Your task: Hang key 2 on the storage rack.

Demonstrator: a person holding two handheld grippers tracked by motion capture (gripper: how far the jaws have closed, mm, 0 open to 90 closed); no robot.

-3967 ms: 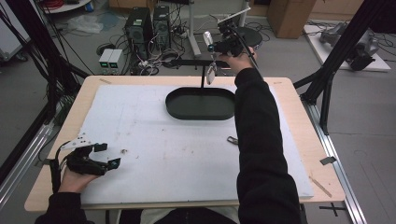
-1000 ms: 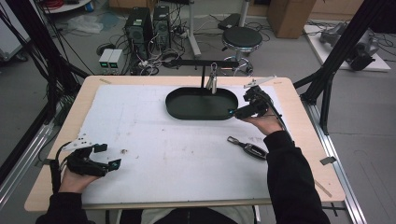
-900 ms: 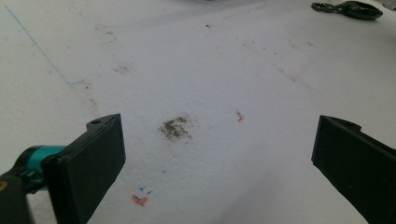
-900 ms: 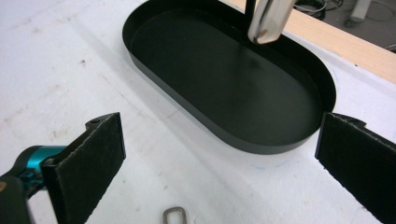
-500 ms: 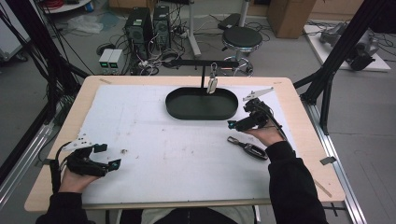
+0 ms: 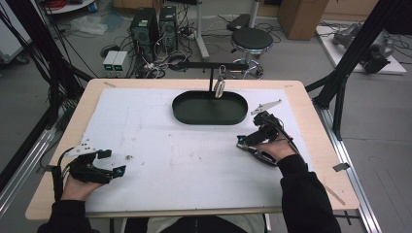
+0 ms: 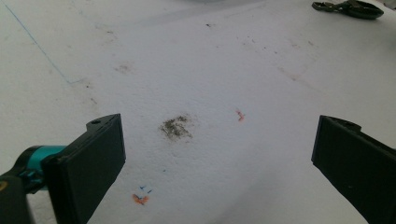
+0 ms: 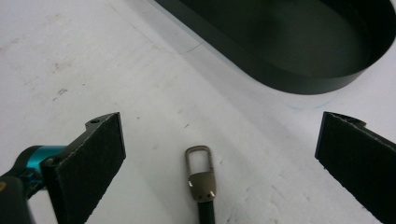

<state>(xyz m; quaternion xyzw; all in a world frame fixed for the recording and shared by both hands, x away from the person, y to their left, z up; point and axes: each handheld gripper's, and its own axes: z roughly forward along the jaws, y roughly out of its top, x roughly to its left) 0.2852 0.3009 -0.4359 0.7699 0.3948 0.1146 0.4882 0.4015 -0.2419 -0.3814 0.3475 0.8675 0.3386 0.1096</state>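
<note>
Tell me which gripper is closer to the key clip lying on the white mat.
The right gripper. Its open fingers sit either side of the key clip, just above it. The left gripper rests at the mat's near left corner, far across from the clip.

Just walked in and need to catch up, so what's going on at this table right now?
A person works at a white mat with a tool in each hand. The right tool is open and low over a key strap lying on the mat, its metal clasp between the jaws but not yet gripped. A black tray sits just beyond. The left tool is open and idle near the front-left corner.
</note>
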